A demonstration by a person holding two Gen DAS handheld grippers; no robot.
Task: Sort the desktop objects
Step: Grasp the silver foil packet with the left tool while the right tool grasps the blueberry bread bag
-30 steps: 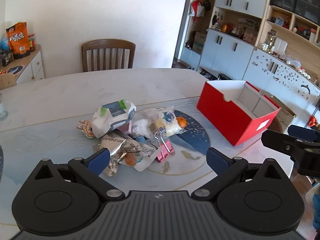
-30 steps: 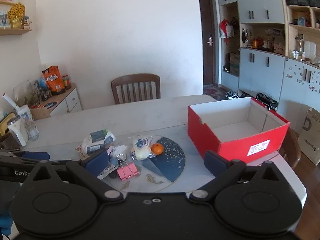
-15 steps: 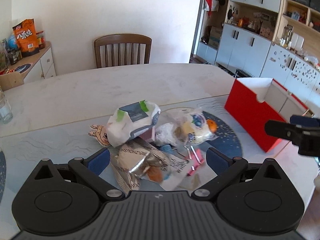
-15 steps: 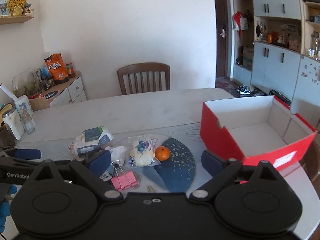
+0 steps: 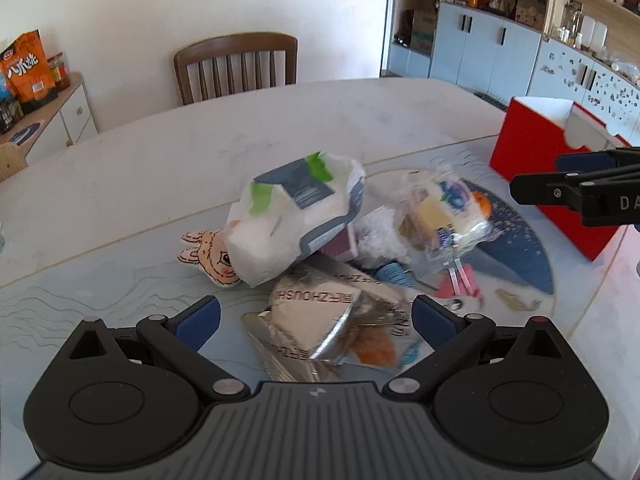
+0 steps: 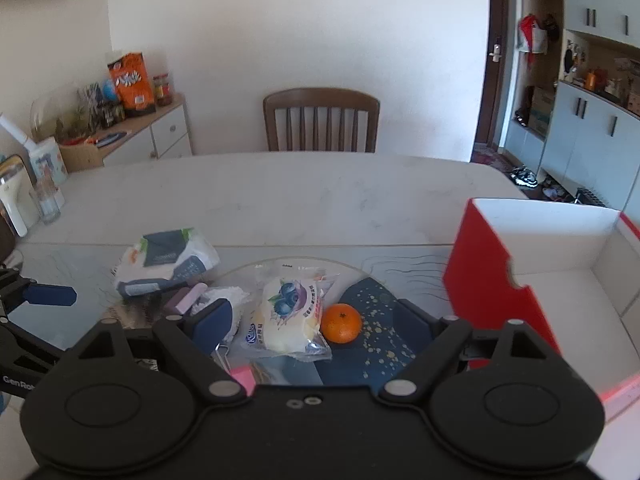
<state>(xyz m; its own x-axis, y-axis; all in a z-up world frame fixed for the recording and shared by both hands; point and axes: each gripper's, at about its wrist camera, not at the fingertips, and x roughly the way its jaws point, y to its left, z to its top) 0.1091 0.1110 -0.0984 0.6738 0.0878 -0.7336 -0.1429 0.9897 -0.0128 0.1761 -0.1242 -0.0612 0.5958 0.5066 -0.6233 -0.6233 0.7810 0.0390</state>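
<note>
Right wrist view: right gripper [image 6: 314,322] was closing, jaws not yet touching anything, with the blueberry bread packet [image 6: 288,320] and mandarin [image 6: 341,323] both sitting between the fingers. Left gripper [image 5: 316,314] was spread wide and empty, hanging over the silver foil snack bag [image 5: 320,320].

All the clutter sat piled on the round blue mat [image 6: 372,344] on the table [image 6: 280,192]; the red box [image 6: 492,300] stood open just to the right, nothing visible inside it.

Risks:
- Jaws bracketed two items. A close here could pinch the packet's loose film and shove the mandarin, which would likely roll off toward the box wall or the table edge.
- The packet is soft and slippery, so a film-only grip would probably slip on lift.
- The white tissue pack [image 5: 296,220] leaned on the rabbit plush [image 5: 212,256] and a pink block [image 5: 342,244]. Pulling anything out from under it could topple the stack.
- The two grippers were close over the same pile, so a collision was possible.

Hard to read:
- Pink binder clip [image 6: 240,372] was mostly hidden behind the right gripper body.
- Left view was motion-blurred on the right side; a blue item [image 5: 394,274] under the pile couldn't be identified.
- The white fluffy lump [image 5: 380,236] was unclear.
- The box's far compartments were cut off.
</note>
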